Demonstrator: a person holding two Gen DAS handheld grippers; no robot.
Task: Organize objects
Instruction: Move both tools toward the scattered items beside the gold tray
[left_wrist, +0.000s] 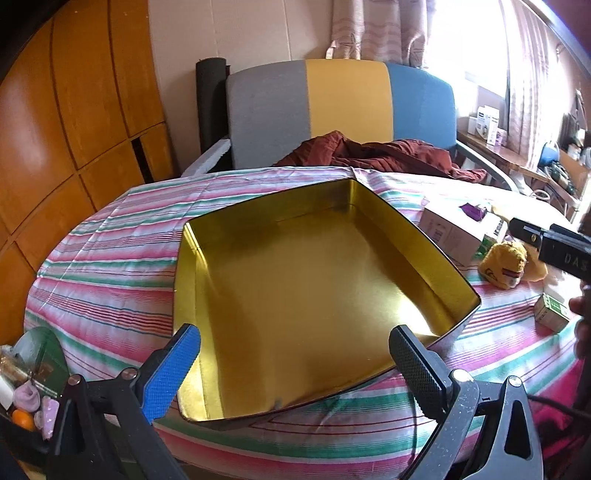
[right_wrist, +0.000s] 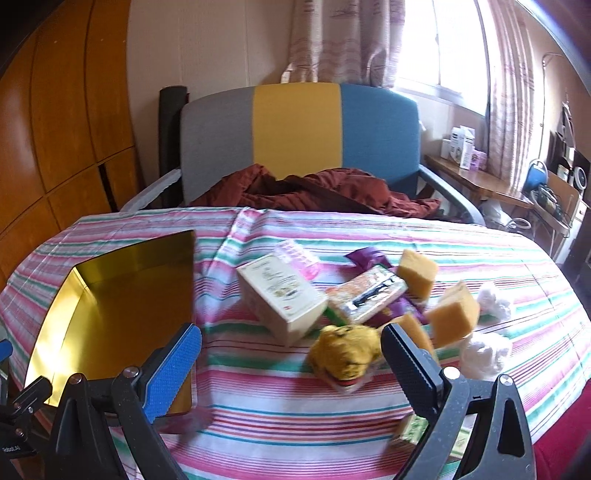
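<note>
An empty gold-lined tin box (left_wrist: 314, 280) sits on the striped tablecloth (left_wrist: 110, 258). My left gripper (left_wrist: 295, 365) hovers open over its near rim, nothing between the fingers. In the right wrist view the tin (right_wrist: 110, 306) lies at the left. My right gripper (right_wrist: 291, 365) is open above the cloth. Just beyond its right finger (right_wrist: 410, 365) lies a yellow plush toy (right_wrist: 345, 352). Behind it are a cream carton (right_wrist: 284, 295), a patterned packet (right_wrist: 365, 295), a pink pack (right_wrist: 299, 258), several yellow sponges (right_wrist: 452, 314) and white wads (right_wrist: 484, 354).
A grey, yellow and blue chair (right_wrist: 299, 140) with a rust-red cloth (right_wrist: 332, 192) stands behind the table. Wooden cabinets (left_wrist: 55, 129) fill the left. A cluttered side shelf (right_wrist: 480, 177) is at the right. A small green box (right_wrist: 413, 432) lies near the table's front edge.
</note>
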